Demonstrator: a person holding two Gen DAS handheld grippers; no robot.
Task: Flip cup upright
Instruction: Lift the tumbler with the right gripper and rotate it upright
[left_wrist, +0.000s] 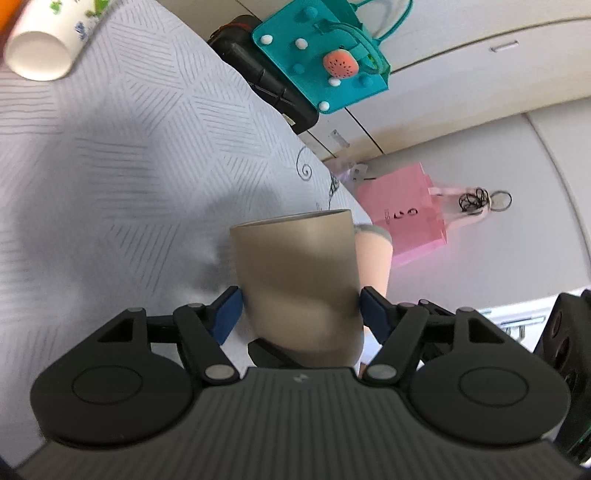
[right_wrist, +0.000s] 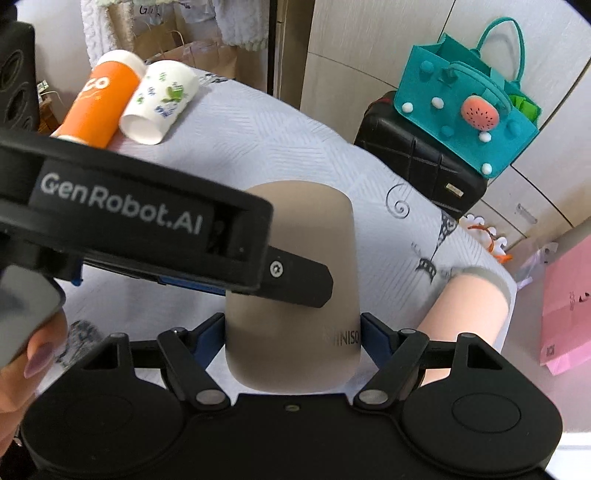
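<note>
Both claws on one matte beige cup, mid-frame, above the grey-patterned bed.

I count one beige cup (left_wrist: 297, 280) clamped between my left claw (left_wrist: 297, 306) pads; my right claw (right_wrist: 293, 338) grasps it too. The right view alone shows two paper cups at upper left, one orange (right_wrist: 98, 105), one white floral (right_wrist: 159, 107); the left view shows only the white one (left_wrist: 48, 40).

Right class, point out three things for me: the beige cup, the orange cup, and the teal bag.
beige cup (right_wrist: 291, 258): right wrist view, middle of its side wall.
orange cup (right_wrist: 94, 105): right wrist view, its orange side.
teal bag (right_wrist: 458, 125): right wrist view, front panel left of the watermelon patch.
</note>
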